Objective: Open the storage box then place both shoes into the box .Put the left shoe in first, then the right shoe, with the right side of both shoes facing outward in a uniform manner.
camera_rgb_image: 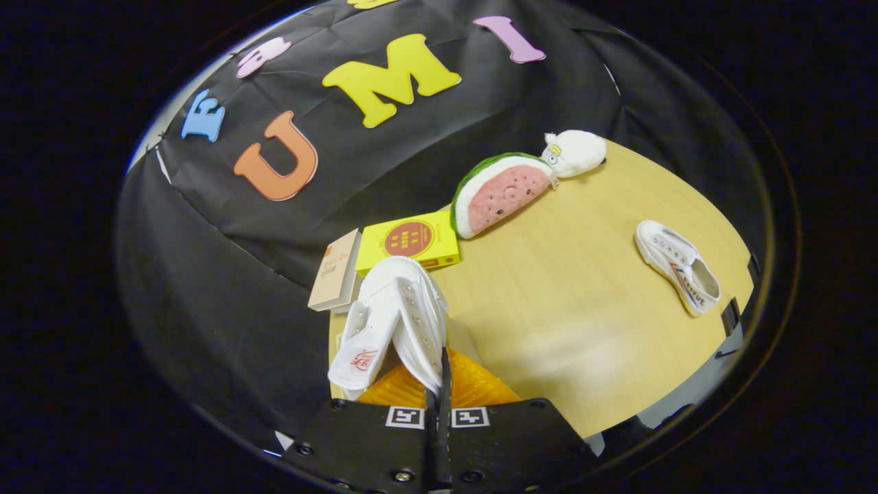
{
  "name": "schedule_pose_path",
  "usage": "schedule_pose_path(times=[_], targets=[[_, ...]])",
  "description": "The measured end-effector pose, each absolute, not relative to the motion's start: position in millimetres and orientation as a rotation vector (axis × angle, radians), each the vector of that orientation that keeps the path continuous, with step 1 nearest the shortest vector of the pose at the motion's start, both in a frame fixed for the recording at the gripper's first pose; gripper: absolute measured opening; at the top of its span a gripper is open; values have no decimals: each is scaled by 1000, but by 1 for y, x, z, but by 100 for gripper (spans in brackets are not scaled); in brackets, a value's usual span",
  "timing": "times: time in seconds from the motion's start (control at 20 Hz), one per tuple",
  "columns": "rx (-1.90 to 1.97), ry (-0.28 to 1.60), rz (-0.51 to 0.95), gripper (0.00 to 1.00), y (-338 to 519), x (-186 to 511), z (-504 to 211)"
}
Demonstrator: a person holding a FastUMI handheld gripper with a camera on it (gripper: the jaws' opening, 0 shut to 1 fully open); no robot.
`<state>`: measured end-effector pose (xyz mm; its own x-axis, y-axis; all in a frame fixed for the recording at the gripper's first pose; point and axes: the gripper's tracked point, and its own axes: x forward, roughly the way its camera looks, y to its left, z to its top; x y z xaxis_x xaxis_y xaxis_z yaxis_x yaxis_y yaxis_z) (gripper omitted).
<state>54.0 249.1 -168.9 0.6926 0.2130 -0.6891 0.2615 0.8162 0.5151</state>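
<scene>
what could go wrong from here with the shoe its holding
1. The gripper is shut on a thin edge of the white shoe, which hangs with its tongue flopping loose; such a narrow pinch might let it slip or swing.
2. The held shoe blocks much of the sight ahead of the fingers, so lining it up could be hard.
3. The other shoe lies far across the table, near its edge; a clumsy approach might push it off.

black cloth wall (206,288), wooden table (583,302)
</scene>
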Motion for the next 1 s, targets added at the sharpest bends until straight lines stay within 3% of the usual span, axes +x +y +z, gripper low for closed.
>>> schedule_pose_path(times=[0.4,1.0], targets=[[687,901,-11,0,348,58,-208],[635,918,-93,0,362,62,-274]])
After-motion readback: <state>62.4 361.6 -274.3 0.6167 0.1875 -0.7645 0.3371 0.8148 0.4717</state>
